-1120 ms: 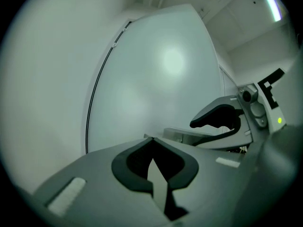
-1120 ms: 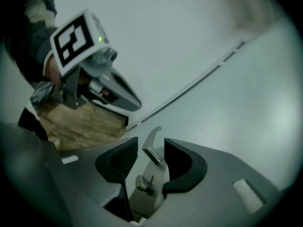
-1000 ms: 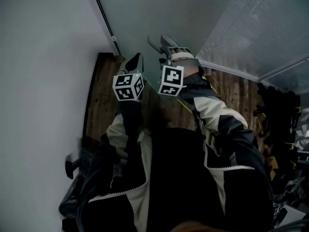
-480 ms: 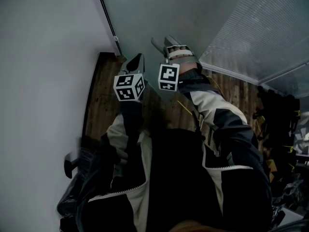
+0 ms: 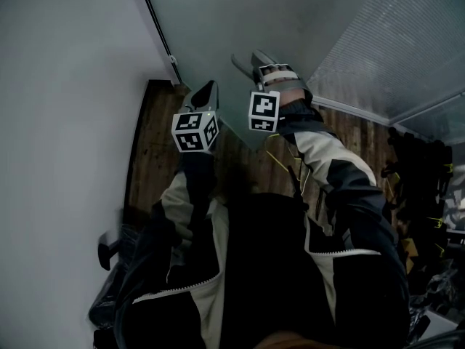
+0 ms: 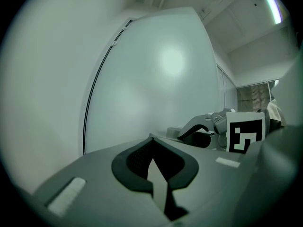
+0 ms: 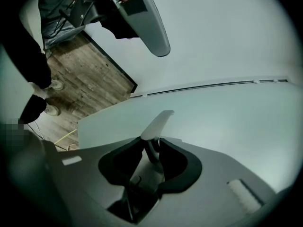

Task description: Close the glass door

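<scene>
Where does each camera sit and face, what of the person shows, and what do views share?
Head view: on the head, facing down: glass door, floor, left gripper, right gripper, sleeves.
Left gripper view: along its fingers, at the door.
Right gripper view: same, plus floor.
Shared: each gripper view shows the other gripper.

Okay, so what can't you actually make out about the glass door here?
Head view: top of the glass door, cut off by the picture edge; no handle shows.
Head view: whether the right gripper touches the pane; too dim and small.
All views: what is behind the door; the pane looks milky.
</scene>
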